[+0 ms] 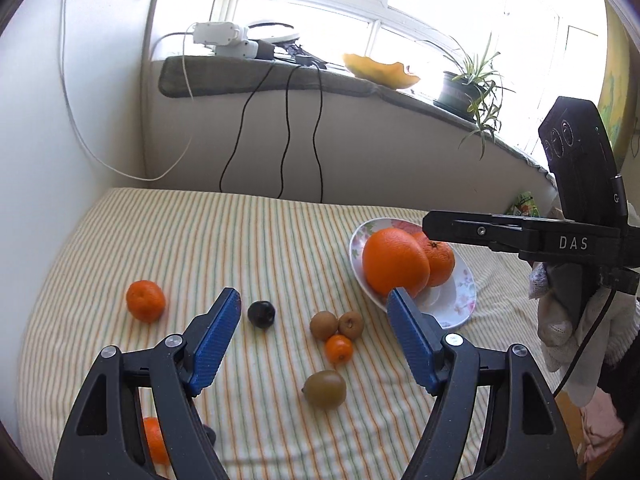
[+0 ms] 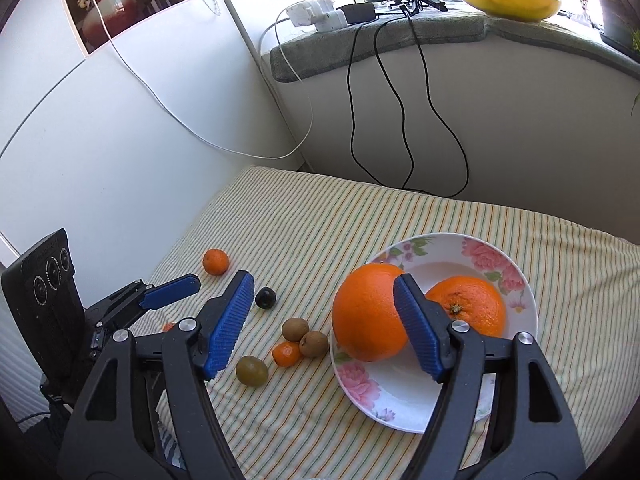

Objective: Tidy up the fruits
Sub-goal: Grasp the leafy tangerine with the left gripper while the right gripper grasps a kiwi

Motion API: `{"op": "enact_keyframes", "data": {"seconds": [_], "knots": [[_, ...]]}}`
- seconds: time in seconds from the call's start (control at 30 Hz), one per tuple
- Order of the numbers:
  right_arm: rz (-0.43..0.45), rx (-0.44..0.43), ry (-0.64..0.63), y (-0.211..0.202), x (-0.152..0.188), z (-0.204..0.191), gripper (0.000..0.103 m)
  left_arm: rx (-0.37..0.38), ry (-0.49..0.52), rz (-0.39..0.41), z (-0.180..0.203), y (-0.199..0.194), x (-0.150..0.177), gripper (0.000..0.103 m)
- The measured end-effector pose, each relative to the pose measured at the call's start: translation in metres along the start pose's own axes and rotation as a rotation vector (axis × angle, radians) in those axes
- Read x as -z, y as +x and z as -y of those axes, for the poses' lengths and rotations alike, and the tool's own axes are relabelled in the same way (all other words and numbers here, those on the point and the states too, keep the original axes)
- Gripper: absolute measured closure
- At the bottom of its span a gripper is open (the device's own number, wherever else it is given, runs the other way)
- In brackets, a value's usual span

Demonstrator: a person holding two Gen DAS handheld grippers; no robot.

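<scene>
A floral plate (image 1: pixel 460 300) (image 2: pixel 404 396) on the striped cloth holds two big oranges (image 1: pixel 394 261) (image 2: pixel 366 314). Loose on the cloth lie a mandarin (image 1: pixel 145 301) (image 2: pixel 215 261), a dark plum (image 1: pixel 261 314) (image 2: pixel 265 297), two brown kiwis (image 1: pixel 323 325) (image 2: pixel 295 329), a tiny mandarin (image 1: pixel 339 348) (image 2: pixel 286 353) and a green kiwi (image 1: pixel 325 389) (image 2: pixel 251 370). My left gripper (image 1: pixel 314 296) is open and empty above the loose fruit. My right gripper (image 2: pixel 324 280) is open and empty, over the plate's left edge; it also shows in the left wrist view (image 1: pixel 480 232).
The striped cloth (image 1: pixel 200 232) covers a table set against a white wall, with a windowsill behind. Black and white cables (image 1: pixel 288 128) hang from the sill. Another orange fruit (image 1: pixel 154 440) sits low behind the left gripper's frame. A potted plant (image 1: pixel 472 88) stands on the sill.
</scene>
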State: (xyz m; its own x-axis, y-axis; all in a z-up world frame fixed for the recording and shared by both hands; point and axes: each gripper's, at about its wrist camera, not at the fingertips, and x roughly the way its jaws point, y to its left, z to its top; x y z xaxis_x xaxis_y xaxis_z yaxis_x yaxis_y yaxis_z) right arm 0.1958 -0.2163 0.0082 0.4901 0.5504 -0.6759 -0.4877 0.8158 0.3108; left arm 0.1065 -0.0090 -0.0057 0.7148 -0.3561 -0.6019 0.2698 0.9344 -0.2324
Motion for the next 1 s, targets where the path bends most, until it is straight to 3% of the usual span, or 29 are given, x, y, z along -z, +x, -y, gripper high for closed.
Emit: {"op": "enact_keyframes", "data": {"seconds": [0.33, 0.47, 0.57, 0.7, 1.0], "knots": [[0.021, -0.041, -0.050, -0.003, 0.032, -0.031, 0.027, -0.126, -0.088, 0.028, -0.048, -0.043, 0.051, 0.028], [0.013, -0.035, -0.120, 0.001, 0.052, -0.050, 0.027, -0.140, -0.128, 0.010, -0.064, -0.052, 0.070, 0.037], [0.005, -0.032, -0.181, 0.006, 0.068, -0.066, 0.035, -0.134, -0.145, -0.002, -0.070, -0.051, 0.078, 0.045], [-0.030, -0.027, -0.222, 0.021, 0.086, -0.079, 0.049, -0.146, -0.153, -0.010, -0.073, -0.045, 0.083, 0.046], [-0.089, -0.015, -0.214, 0.051, 0.102, -0.080, 0.059, -0.105, -0.252, -0.036, -0.097, -0.033, 0.092, 0.048]]}}
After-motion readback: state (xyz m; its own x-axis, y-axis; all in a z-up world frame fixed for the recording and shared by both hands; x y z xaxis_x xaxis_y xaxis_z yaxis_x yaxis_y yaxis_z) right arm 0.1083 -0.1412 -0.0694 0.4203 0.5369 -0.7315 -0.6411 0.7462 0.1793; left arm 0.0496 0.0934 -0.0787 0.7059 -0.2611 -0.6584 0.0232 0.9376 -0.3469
